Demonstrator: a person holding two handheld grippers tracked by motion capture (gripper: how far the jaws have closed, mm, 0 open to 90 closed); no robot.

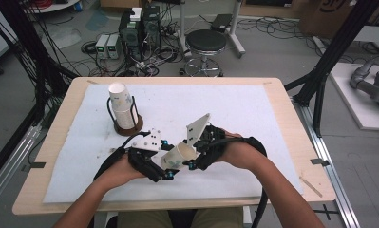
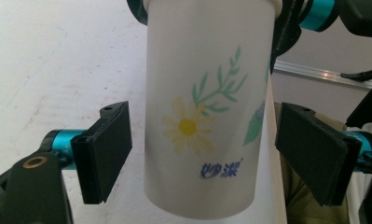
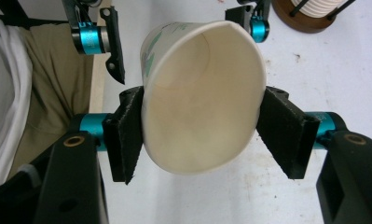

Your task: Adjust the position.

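Observation:
A white paper cup printed with a daisy lies on its side in the air near the table's front middle. My right gripper is shut on its rim end, and the right gripper view shows the cup's mouth squeezed into an oval between the pads. My left gripper is open around the cup's base end. In the left gripper view the cup hangs between the pads, with a narrow gap on each side.
A stack of paper cups stands in a black wire holder on a round brown base at the back left of the white mat. The wooden table edge runs close behind my hands. A stool and computers stand beyond the table.

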